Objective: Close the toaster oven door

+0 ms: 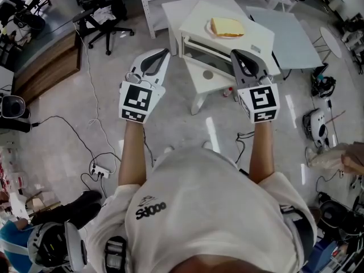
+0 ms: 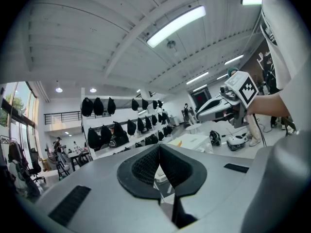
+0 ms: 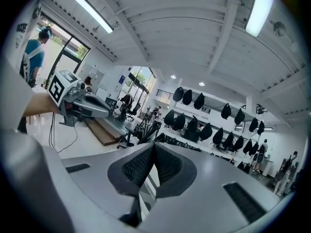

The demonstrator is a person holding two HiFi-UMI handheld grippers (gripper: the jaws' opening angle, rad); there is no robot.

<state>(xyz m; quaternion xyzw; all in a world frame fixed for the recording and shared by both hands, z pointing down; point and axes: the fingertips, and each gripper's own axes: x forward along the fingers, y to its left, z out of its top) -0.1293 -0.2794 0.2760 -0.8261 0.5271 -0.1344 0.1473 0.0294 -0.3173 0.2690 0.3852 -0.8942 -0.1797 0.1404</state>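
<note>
Nearest to us, our forearms reach forward over the floor, each hand carrying a gripper. The left gripper [image 1: 164, 53] has its jaws pressed together with nothing between them, which the left gripper view [image 2: 158, 150] shows plainly. The right gripper [image 1: 235, 53] is likewise closed and empty, its pads meeting in the right gripper view [image 3: 153, 147]. Both point level, side by side but apart, toward the white toaster oven [image 1: 253, 41] just beyond their tips. The oven stands on a white surface [image 1: 175, 10]. Its dark front opening faces us, and its door [image 1: 211, 75] looks folded down toward us. On the oven's top sits a plate [image 1: 209, 32] holding a slice of bread [image 1: 226, 26]. Farther back on the left stands an office chair [image 1: 111, 16].
</note>
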